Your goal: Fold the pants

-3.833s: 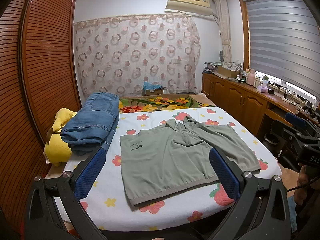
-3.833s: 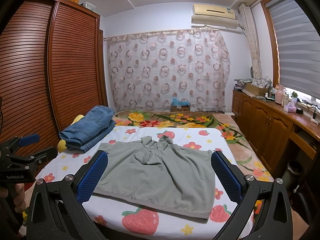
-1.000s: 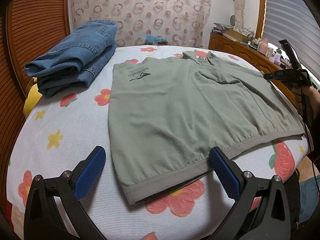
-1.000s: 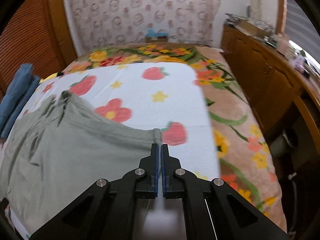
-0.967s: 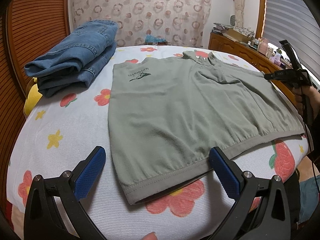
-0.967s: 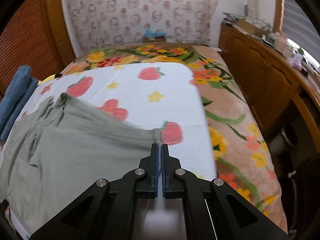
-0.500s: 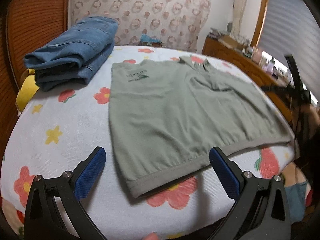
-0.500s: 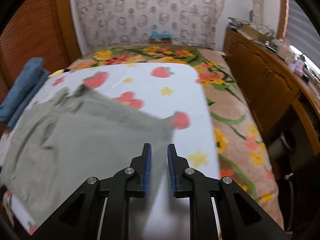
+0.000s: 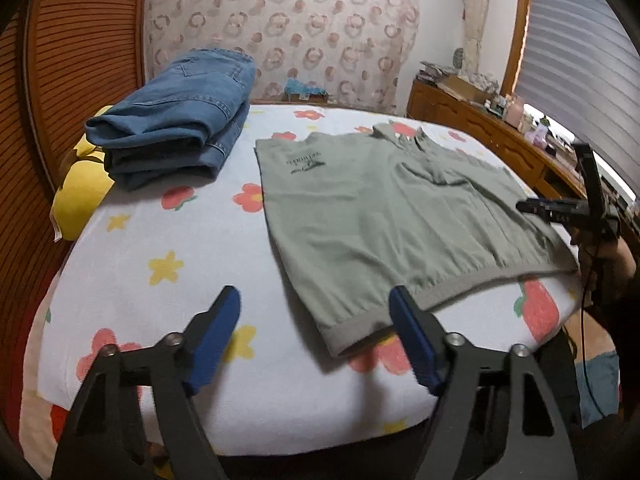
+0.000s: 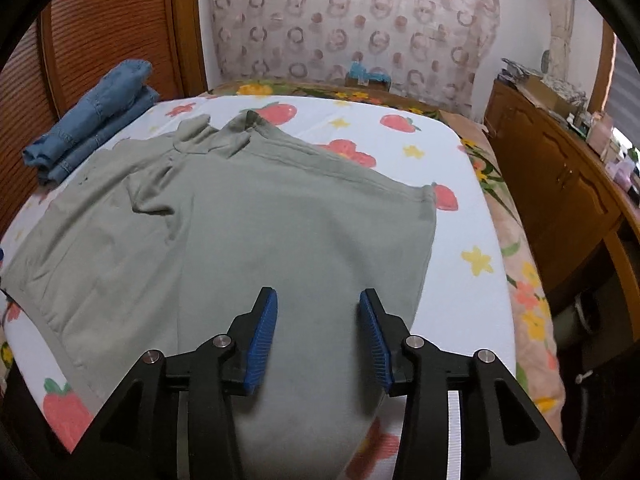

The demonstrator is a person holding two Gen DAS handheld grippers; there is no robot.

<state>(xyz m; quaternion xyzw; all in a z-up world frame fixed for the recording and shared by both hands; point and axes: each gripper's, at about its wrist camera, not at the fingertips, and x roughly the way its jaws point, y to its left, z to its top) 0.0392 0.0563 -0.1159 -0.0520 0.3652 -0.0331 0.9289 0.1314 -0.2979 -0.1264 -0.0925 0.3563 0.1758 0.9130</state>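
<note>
Grey-green pants [image 9: 380, 208] lie spread flat on the flowered bed sheet [image 9: 160, 240], waistband toward me. My left gripper [image 9: 314, 328] hovers at the near edge of the bed, its jaws closing. The near left corner of the waistband shows between its blue pads [image 9: 216, 332], which do not press on it. My right gripper [image 10: 318, 320] hangs over the right part of the pants [image 10: 240, 232], its jaws opening and gripping nothing. The far right corner of the pants [image 10: 428, 196] lies loose on the sheet.
Folded blue jeans [image 9: 176, 120] sit at the far left of the bed on a yellow cushion [image 9: 80, 196]. A slatted wooden wardrobe [image 9: 60, 60] stands on the left. A wooden cabinet [image 10: 560, 184] runs along the right, and a person's hand [image 9: 612, 248] is at the bed's right edge.
My right gripper let go of the pants' far right corner, opened, and drew back over the cloth. My left gripper's jaws narrowed, and it shifted so the waistband corner lies between them.
</note>
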